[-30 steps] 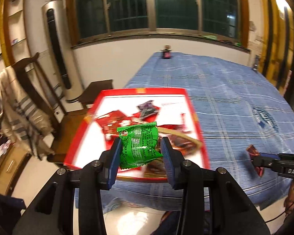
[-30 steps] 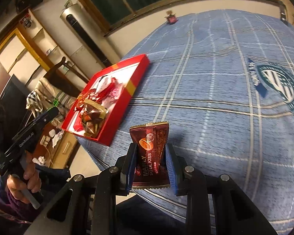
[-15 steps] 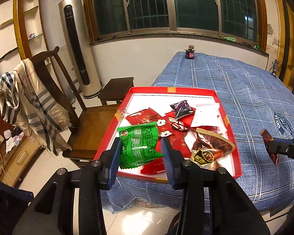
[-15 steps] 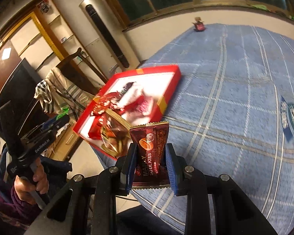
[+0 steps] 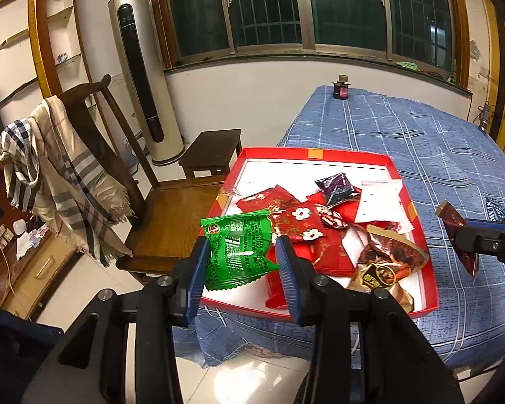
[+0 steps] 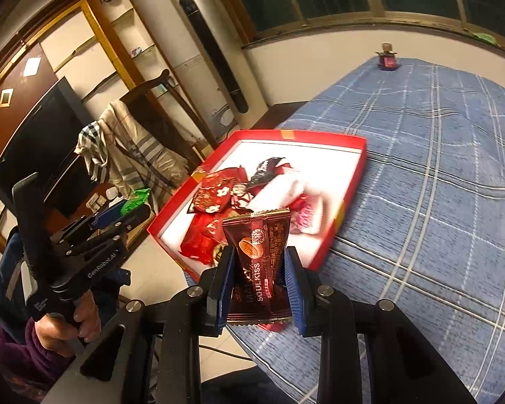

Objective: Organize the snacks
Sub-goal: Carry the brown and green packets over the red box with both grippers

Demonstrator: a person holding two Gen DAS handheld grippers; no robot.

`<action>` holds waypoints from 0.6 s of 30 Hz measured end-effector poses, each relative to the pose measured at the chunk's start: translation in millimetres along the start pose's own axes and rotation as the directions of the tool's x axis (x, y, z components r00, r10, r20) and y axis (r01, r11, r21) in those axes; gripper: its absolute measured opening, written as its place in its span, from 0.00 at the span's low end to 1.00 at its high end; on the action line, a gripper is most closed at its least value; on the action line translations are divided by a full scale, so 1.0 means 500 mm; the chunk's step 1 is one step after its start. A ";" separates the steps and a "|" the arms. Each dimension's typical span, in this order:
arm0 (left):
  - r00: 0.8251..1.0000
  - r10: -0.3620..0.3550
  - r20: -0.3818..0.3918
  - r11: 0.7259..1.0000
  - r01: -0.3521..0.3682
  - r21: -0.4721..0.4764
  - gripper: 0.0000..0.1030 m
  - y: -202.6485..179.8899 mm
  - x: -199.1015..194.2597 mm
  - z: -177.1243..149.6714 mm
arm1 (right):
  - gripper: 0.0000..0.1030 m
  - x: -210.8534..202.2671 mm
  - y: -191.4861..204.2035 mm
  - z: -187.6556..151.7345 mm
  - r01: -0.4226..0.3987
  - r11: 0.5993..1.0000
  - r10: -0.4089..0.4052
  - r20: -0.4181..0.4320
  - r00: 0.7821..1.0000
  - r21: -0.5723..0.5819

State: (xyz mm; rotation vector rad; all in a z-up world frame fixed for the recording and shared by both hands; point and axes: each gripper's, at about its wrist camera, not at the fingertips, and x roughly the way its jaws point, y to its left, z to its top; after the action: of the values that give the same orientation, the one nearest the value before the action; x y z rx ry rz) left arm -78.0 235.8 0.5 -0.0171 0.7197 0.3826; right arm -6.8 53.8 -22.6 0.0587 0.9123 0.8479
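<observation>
My left gripper [image 5: 242, 266] is shut on a green snack packet [image 5: 237, 250], held in the air off the near left corner of the red box [image 5: 320, 152]. The box holds several wrapped snacks, red, purple, white and brown. My right gripper [image 6: 257, 282] is shut on a brown chocolate packet [image 6: 261, 262], held above the table just near the box's near corner [image 6: 350, 185]. The right gripper also shows at the right edge of the left wrist view [image 5: 468, 239]. The left gripper shows at the left of the right wrist view [image 6: 118, 215].
The box sits on a table with a blue checked cloth [image 5: 437, 155]. A small dark jar [image 5: 340, 91] stands at the table's far end. A wooden chair with a draped scarf [image 5: 67, 168] and a stool [image 5: 212, 149] stand left of the table.
Both grippers have pulled back and swung left, so the red box now sits ahead of each. Each keeps its packet.
</observation>
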 end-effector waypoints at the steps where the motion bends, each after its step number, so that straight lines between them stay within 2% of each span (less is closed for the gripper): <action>1: 1.000 0.003 -0.002 1.000 -0.003 0.000 0.37 0.003 0.003 0.001 | 0.29 0.003 0.001 0.002 -0.003 1.000 0.003 -0.002 1.000 -0.004; 18: 0.999 0.033 -0.015 0.999 -0.033 0.007 0.37 0.016 0.041 0.016 | 0.29 0.056 0.015 0.025 -0.032 0.999 0.032 -0.028 0.999 -0.015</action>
State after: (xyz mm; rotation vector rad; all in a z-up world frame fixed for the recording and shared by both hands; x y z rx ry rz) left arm -61.8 251.4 -5.9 -0.0012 0.7366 0.4119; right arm 6.4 81.4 -30.7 0.0481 0.9332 0.8874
